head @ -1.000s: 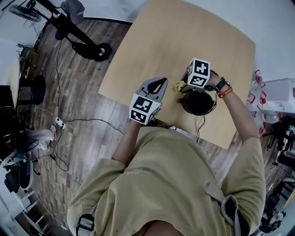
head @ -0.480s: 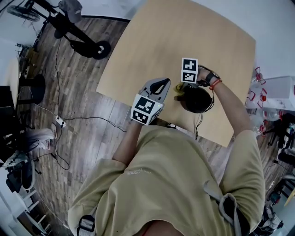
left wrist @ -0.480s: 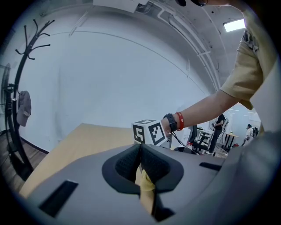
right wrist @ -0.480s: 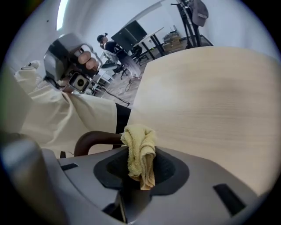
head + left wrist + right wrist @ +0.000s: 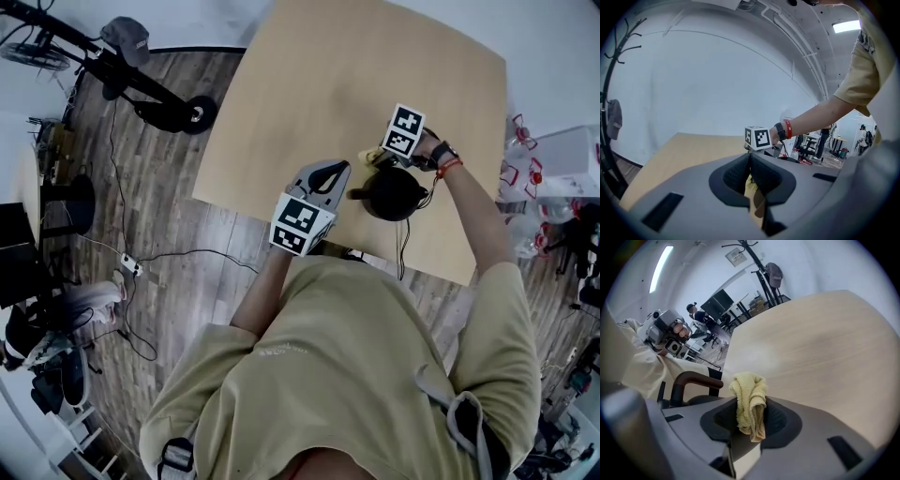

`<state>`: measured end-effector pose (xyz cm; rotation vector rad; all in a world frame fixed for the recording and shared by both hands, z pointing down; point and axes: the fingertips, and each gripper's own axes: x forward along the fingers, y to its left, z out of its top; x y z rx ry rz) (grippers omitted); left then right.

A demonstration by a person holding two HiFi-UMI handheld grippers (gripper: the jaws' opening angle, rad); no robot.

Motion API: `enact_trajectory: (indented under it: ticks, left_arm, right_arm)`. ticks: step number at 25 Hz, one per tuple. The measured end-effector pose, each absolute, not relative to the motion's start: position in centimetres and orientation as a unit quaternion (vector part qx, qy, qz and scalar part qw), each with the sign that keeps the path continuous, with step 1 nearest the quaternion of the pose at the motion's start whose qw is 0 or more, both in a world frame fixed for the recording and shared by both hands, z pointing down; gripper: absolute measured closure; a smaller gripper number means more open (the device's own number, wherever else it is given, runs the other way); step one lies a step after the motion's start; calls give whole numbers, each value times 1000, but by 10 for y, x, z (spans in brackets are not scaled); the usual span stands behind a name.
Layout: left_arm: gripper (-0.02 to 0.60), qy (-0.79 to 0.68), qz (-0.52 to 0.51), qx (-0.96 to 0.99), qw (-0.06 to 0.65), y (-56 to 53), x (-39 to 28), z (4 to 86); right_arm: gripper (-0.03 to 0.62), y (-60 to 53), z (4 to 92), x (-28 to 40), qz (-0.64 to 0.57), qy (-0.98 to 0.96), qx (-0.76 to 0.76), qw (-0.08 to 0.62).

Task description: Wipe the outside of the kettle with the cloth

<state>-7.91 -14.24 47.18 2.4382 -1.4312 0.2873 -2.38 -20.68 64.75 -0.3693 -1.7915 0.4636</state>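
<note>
- My right tool (image 5: 751,423) is clamped on the cloth (image 5: 749,401), just beside the kettle (image 5: 392,192) on the table (image 5: 375,66); a hard wipe could drag the cloth free.
- My left tool (image 5: 750,174) is closed and empty, left of the kettle; unbraced, the kettle may slide.

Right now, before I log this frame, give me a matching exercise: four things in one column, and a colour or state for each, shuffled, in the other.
1 cloth
2 kettle
3 left gripper
4 table

a black
b tan
c jaws together, nothing between
d yellow, clamped in the right gripper

Pairs: 1-d, 2-a, 3-c, 4-b
</note>
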Motion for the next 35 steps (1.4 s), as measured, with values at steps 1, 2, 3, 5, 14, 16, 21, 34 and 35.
enact_trajectory:
  ticks: [1,2,3,5,14,16,21,34,35]
  left_arm:
    - [557,-495,102,850,148,-143,-76,471]
    - [557,-491,103,852,147,-143,-72,471]
    - [557,-488,104,855,145,-144,-67,469]
    - [557,-479,105,860,142,-145,-58,467]
    - [557,-427,114,887,132,-136,-18,464]
    - [557,-411,114,895,130,-133,-5,463]
    - [557,-381,113,909,127,-127,19,464]
    - [557,-367,112,914,134,-125,26,473]
    - [557,-365,112,915,134,-124,28,474]
  right_arm:
    - [461,-211,647,-18,201,-773,-147,584]
    - [461,-216,645,-11,205,-777,-135,580]
    - [461,-221,644,-3,209,-780,-124,577]
    - [461,-228,641,14,219,-787,-101,567]
    - [461,-220,638,90,279,-800,-30,530]
    - [461,-212,639,108,296,-805,-21,514]
    - [461,-194,637,137,351,-824,22,444]
    - [461,-111,645,173,411,-834,111,351]
    - [461,-104,646,173,415,-831,115,351]
